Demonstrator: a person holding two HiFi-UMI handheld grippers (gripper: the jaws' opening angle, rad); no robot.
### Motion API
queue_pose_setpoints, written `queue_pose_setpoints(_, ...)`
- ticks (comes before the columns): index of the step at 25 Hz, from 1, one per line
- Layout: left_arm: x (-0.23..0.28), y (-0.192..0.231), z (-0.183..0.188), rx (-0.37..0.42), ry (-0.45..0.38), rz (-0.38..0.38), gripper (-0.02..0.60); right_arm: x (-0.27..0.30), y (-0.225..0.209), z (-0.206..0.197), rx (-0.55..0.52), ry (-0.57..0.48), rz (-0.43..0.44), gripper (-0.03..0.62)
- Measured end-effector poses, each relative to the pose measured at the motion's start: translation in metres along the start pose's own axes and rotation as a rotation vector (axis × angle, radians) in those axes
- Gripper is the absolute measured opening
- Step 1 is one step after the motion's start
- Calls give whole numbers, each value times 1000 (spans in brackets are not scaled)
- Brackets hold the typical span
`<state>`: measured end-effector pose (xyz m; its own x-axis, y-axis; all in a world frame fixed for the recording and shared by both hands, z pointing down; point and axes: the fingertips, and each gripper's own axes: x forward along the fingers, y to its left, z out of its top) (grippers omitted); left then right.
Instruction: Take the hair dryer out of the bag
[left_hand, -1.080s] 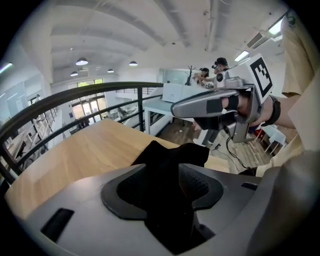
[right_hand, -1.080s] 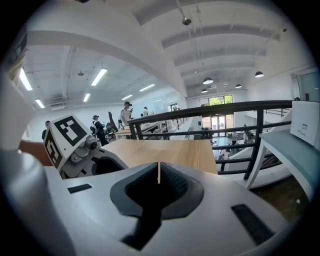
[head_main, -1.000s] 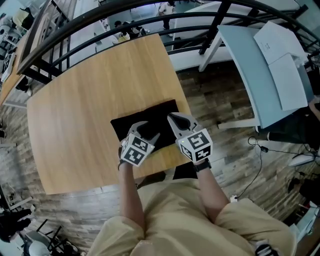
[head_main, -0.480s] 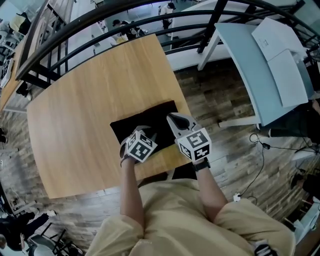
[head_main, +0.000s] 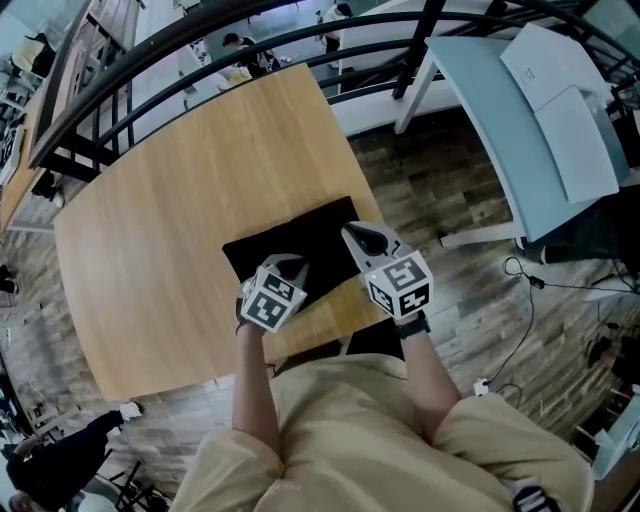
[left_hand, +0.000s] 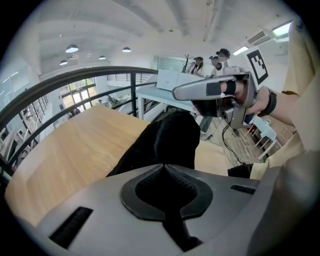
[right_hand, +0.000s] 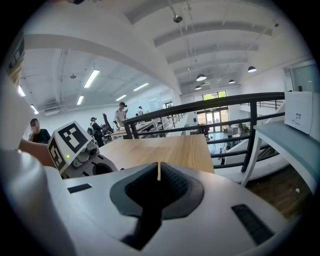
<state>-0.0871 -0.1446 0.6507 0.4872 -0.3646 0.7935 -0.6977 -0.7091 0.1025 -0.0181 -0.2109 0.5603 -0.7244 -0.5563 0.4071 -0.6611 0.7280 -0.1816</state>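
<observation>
The limp bag (left_hand: 167, 142) is pinched by the just-closed left gripper (left_hand: 164, 169), the right gripper (right_hand: 159, 171) shut, empty; the hidden, rigid hair dryer is probably best gripped by its handle.

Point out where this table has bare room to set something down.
Free: bare wood of the table left of the black bag, out to the left edge, and beyond it to the far edge. Crowded: the near right corner, where the bag lies.
</observation>
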Motion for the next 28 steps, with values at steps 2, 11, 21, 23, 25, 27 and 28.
queue_pose_setpoints(2, -8, 1, 3, 1, -18, 6, 17, -5, -5, 4, -5, -13, -3, 15)
queue_pose_setpoints(11, -52, -5, 10, -8, -76, -7, 17, -33, -35, 4, -26, -7, -6, 15)
queue_pose_setpoints(21, -61, -10, 0, -9, -78, 8, 17, -15, -31, -50, -357, 234, 287, 15)
queue_pose_setpoints(23, -59, -11, 0, -21, -78, 9, 17, -7, -23, -65, -455, 287, 370, 15)
queue_pose_setpoints(25, -57, -11, 0, -28, -83, 13, 17, 0, -17, -79, -552, 336, 434, 17)
queue_pose_setpoints(27, -56, -10, 1, -39, -84, 20, 17, 4, -12, -91, -627, 383, 498, 21)
queue_pose_setpoints(28, -55, -9, 2, -46, -83, 23, 17, 6, -9, -96, -657, 404, 531, 27)
